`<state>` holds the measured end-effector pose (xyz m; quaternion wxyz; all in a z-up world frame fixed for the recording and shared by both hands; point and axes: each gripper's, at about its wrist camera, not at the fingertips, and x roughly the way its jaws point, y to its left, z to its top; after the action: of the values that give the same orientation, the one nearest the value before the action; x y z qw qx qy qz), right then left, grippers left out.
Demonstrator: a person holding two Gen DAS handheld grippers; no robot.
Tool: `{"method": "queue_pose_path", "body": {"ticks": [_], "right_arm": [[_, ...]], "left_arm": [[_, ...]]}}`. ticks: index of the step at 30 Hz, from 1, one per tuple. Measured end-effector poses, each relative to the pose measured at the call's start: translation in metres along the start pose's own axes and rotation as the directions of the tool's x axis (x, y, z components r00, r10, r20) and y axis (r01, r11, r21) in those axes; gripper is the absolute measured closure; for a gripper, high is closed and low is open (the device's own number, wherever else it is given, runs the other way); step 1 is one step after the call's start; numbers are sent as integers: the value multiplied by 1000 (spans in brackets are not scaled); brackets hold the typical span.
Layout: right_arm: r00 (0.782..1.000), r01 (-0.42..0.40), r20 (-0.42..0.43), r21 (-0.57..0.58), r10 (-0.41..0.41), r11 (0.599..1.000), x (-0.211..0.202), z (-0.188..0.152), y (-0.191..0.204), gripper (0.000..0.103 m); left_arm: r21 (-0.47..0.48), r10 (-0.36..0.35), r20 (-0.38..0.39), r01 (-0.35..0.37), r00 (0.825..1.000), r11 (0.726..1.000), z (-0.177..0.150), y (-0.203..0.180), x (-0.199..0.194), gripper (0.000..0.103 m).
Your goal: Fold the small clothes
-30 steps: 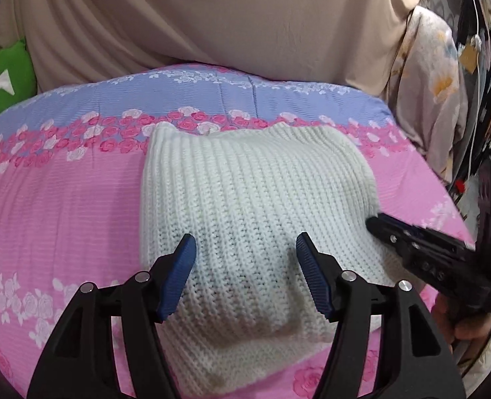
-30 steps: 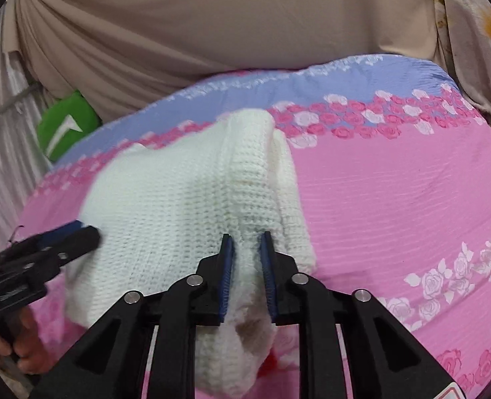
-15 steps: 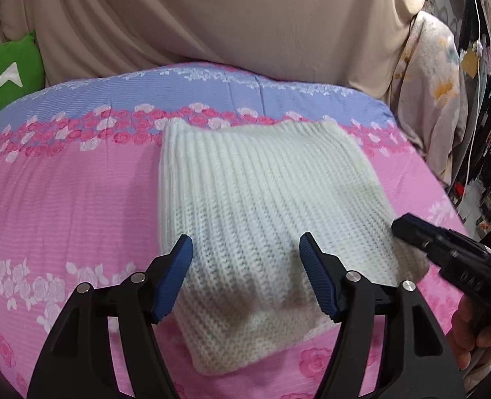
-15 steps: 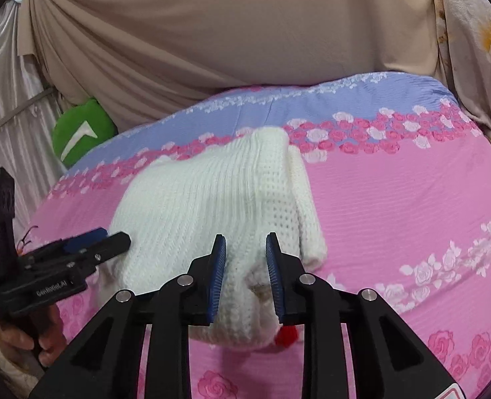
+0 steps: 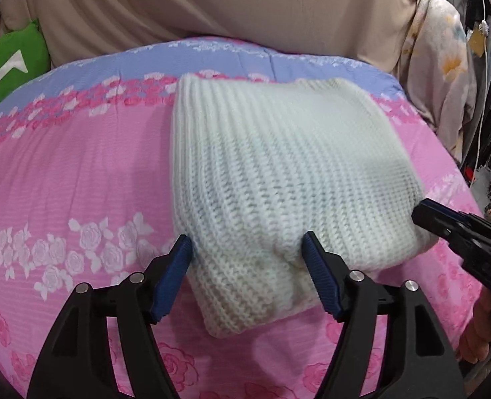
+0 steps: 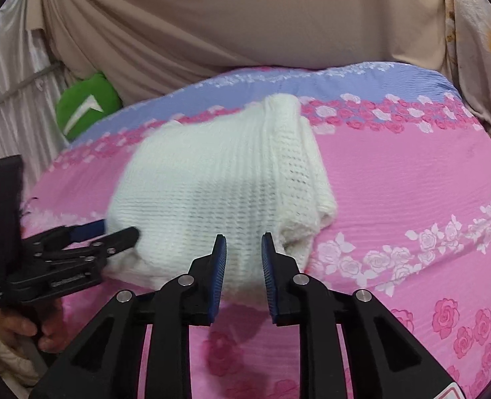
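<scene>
Pink rose-print bedcover point(image 5: 79, 166) fills the left wrist view, with a blue band at its far edge; a beige drape point(image 5: 212, 6) and a green cushion point(image 5: 9, 63) lie beyond it. Only this view shows the clutter past the bed's right side, behind a hanging floral cloth point(image 5: 445, 66).

The white knit sweater point(image 5: 278, 173) lies folded into a rough rectangle in the middle of the bed, ribs running front to back, its near corner pointing at the camera. The left gripper point(image 5: 245, 249) is wide open, and its jaws have just been opening. That near corner sits between the blue pads: the right pad dents the knit and the left pad is at its edge, with no clamp. The right gripper point(image 5: 425, 211) is just beside the sweater's right edge, a hand point(image 5: 481, 332) below it.

Right wrist view: this one alone shows the stacked layers at the sweater's right side point(image 6: 298, 166), open-weave and loosely rolled. The sweater is blurred. The right gripper has a narrow gap between its pads and grips nothing; the knit's near edge is seen between and beyond the tips. The left gripper appears at the bed's left edge, against the sweater.
</scene>
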<state>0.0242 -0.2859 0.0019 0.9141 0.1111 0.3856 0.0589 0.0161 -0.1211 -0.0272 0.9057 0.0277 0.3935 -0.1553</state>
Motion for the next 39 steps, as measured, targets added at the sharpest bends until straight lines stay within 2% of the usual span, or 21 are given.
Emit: {"method": "queue_pose_path", "body": {"ticks": [1,3,4,7,10,12,14,16,18,19,24,29,33,36,37,39], "right_arm": [[1000,-8,-8,38,8,999,9,0,-11,103],[996,-86,6,120,86,989,12,0,-27,103],[996,-93,6,133,93,987,12,0,-29,103],[998,-68,-1,100,68,993,5,1,-19,103],[996,-89,38,91,86,992,-19,6,-13,101],[994,-81,82,95,73,992,-36,13,-14,91],[992,-57,117,97,46,994,-45,21,-19,64],[993,-39,118,111,26,993,-41,29,-29,52],[996,-33,84,145,21,989,-27,34,-41,48],[998,-42,59,166,33,985,-18,35,-48,47],[985,-163,-6,266,171,950,18,32,-66,42],[980,-181,-30,266,196,947,38,35,-66,25],[972,-211,-42,281,232,936,51,40,-68,21],[972,-211,-44,260,230,942,56,47,-67,21],[973,-208,-47,251,227,945,58,50,-65,24],[969,-223,-50,238,241,945,59,55,-62,38]], "left_arm": [[7,10,-1,-10,1000,1000,-1,0,2,31],[8,5,-10,-4,1000,1000,-3,3,5,30],[4,-3,-19,3,1000,1000,-3,5,6,30],[-42,-48,-47,46,998,998,-5,15,9,29],[-50,-51,-61,48,997,998,-3,15,-1,31],[-61,-79,-42,76,996,995,3,15,-13,33],[-82,-103,-9,102,995,991,12,15,-22,33],[-102,-108,17,109,994,989,23,17,-22,30],[-137,-111,21,113,994,984,33,21,-14,20],[-160,-117,19,119,993,980,37,23,-8,19],[-239,-129,-24,120,991,964,49,28,26,11],[-291,-170,-42,151,985,945,53,29,50,5],[-292,-187,-35,169,982,941,58,26,57,5],[-287,-202,-36,183,979,940,62,27,58,5],[-286,-210,-38,191,977,939,64,28,59,5],[-279,-232,-40,212,972,937,67,29,58,14]]}}
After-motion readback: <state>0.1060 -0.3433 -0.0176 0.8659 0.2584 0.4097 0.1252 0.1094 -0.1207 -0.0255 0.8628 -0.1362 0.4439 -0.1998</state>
